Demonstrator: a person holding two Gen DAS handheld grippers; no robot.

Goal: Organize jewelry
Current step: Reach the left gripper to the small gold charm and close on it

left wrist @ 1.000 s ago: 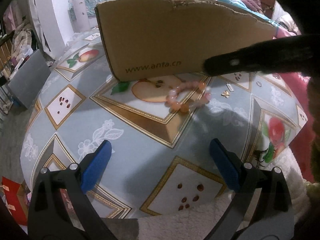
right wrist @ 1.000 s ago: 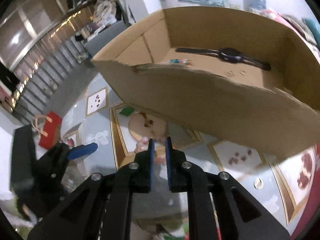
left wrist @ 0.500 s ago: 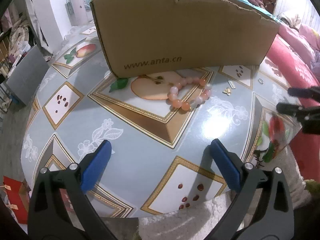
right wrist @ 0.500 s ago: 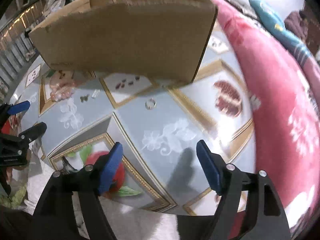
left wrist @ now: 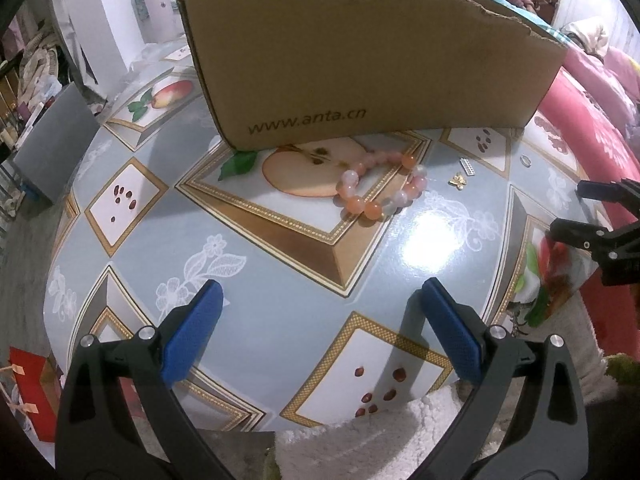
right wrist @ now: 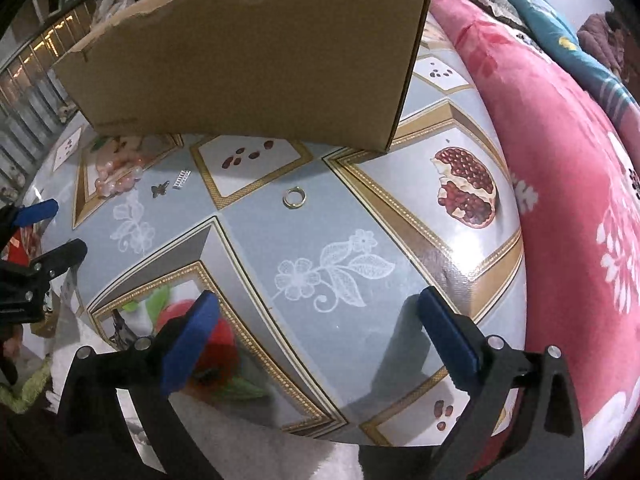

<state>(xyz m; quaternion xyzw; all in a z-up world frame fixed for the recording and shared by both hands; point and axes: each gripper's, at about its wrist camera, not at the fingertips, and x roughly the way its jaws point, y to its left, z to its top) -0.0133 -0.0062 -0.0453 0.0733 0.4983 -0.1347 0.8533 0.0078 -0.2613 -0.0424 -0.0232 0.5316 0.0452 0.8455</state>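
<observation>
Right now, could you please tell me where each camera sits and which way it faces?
Left wrist: behind the open left claw, facing the cardboard box and bead bracelet; the right claw shows at right.
Right wrist: behind the open right claw, facing the ring and the box corner; the left claw shows at left.
Shared: box, bracelet, butterfly charm, ring, table.
</observation>
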